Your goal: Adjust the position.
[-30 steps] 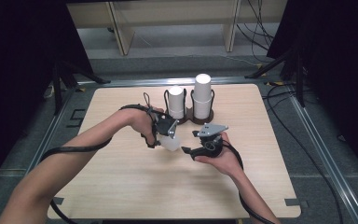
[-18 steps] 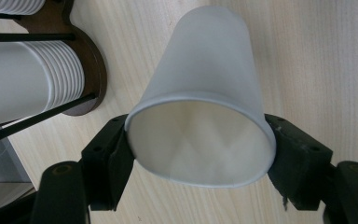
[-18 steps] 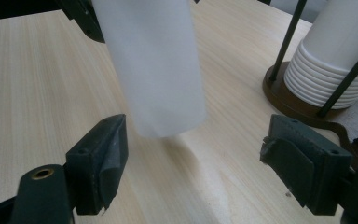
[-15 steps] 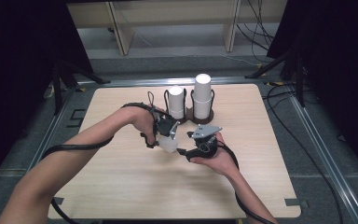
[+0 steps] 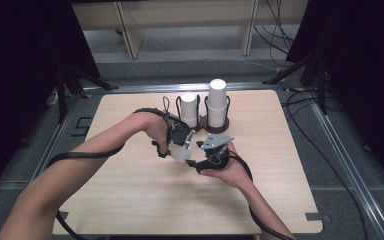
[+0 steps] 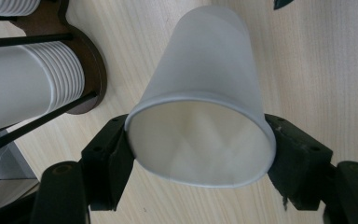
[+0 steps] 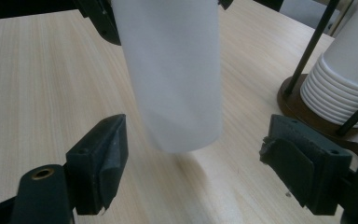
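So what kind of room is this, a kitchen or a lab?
Most likely a lab or recording studio, not a kitchen. A bare wooden table stands between dark curtains, loose cables trail over the floor, and the person's hands work a paper cup with grippers.

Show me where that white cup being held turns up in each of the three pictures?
High view: the cup sits mid-table, held in the left gripper.
Left gripper view: centre, rim toward the camera, clamped at both sides.
Right gripper view: top centre, its base hanging above the table.
Shared landmark: the cup stacks.
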Motion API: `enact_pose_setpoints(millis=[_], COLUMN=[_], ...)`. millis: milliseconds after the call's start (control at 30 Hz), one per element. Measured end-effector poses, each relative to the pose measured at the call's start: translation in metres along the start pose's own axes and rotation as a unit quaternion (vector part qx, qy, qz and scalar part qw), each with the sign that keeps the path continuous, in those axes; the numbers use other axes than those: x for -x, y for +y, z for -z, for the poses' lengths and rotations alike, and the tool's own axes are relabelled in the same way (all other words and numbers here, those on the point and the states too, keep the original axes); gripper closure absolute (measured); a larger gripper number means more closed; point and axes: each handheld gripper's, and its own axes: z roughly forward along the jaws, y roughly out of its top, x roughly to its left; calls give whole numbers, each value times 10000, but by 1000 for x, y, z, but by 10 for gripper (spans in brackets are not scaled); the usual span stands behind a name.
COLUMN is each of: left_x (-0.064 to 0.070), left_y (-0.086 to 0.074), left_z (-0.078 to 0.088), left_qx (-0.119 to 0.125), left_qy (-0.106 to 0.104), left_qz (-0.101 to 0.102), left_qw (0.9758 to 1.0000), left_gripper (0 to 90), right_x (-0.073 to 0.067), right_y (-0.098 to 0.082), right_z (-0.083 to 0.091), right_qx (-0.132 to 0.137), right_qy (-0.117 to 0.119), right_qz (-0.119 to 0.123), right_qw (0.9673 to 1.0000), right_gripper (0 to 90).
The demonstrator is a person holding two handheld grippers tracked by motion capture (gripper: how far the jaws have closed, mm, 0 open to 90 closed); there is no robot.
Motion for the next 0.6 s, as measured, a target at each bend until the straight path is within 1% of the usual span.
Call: enact_pose_setpoints(millis=[133, 167, 200, 367, 400, 433, 500, 533, 567, 600], left_x=[0, 0, -1, -2, -2, -2, -1, -1, -1, -2], left_y=[1, 1, 1, 2, 2, 3, 3, 4, 4, 4], left_z=[0, 0, 1, 1, 1, 1, 1, 1, 1, 1], left_qx=[-52, -62, -74, -99, -111, -121, -121, -125, -125, -121], left_qy=[-30, -37, -42, -58, -62, -70, -88, -93, -93, -93], left_qz=[-45, -49, -54, -63, -68, -74, -68, -77, -78, -93], left_qw=[10000, 10000, 9999, 9999, 9999, 9999, 9999, 9998, 9998, 9998], left_gripper=[288, 288, 288, 288, 288, 288, 288, 288, 288, 288], right_x=[-1, -1, -2, -4, -5, -5, -8, -7, -5, -6], right_y=[1, 1, 1, 3, 3, 3, 3, 3, 3, 3], right_z=[-2, -3, -4, -7, -8, -9, -10, -11, -12, -12], right_qx=[-43, -21, -22, -42, -37, -24, -48, -43, -18, -16], right_qy=[31, -6, 52, 58, 44, 54, 67, 67, 96, 91], right_qz=[51, 115, 61, 108, 37, 77, -15, 17, 173, 143], right_qw=[10000, 9999, 10000, 9999, 10000, 10000, 10000, 10000, 9998, 9999], right_gripper=[221, 221, 221, 223, 224, 224, 224, 224, 224, 225])
